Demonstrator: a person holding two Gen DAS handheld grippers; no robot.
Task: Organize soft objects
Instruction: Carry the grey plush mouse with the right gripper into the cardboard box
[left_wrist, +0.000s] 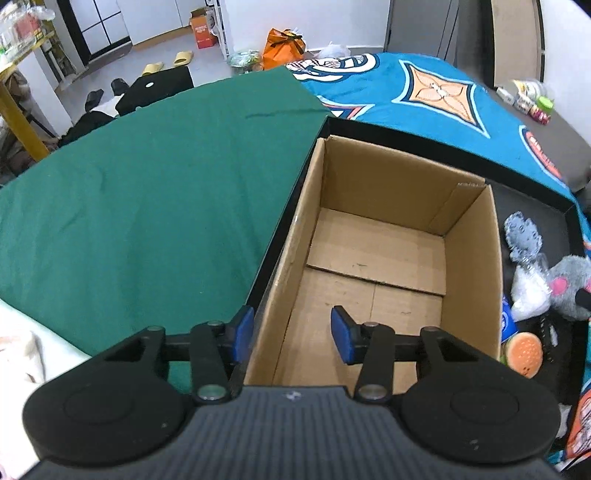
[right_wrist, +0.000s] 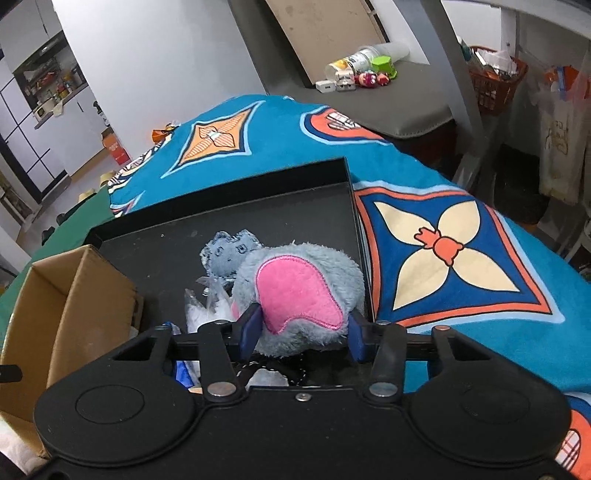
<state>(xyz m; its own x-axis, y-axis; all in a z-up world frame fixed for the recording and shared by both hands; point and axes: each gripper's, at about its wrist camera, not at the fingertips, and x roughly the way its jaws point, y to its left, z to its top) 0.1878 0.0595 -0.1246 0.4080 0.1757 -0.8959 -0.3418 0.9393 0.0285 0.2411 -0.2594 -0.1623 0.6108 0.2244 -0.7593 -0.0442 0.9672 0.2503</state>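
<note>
Grey plush (right_wrist: 295, 295) is light and squashy: your right gripper (right_wrist: 301, 328) pinches its pink-eared head, seemingly firmly. Left gripper (left_wrist: 291, 332) straddles the box (left_wrist: 406, 192) wall at 9 o'clock, fingers spread.

1. A lived-in home: a bed under a patterned blue blanket (right_wrist: 461, 258) and green sheet (left_wrist: 147, 206).
2. Yellow slippers (left_wrist: 168, 62) lie on the floor.
3. Kitchen shelves (right_wrist: 51, 85) with jars show beyond.

A grey plush toy (right_wrist: 299, 295) with a pink ear lay in a black tray (right_wrist: 258, 218) beside an empty cardboard box (left_wrist: 388, 236).
</note>
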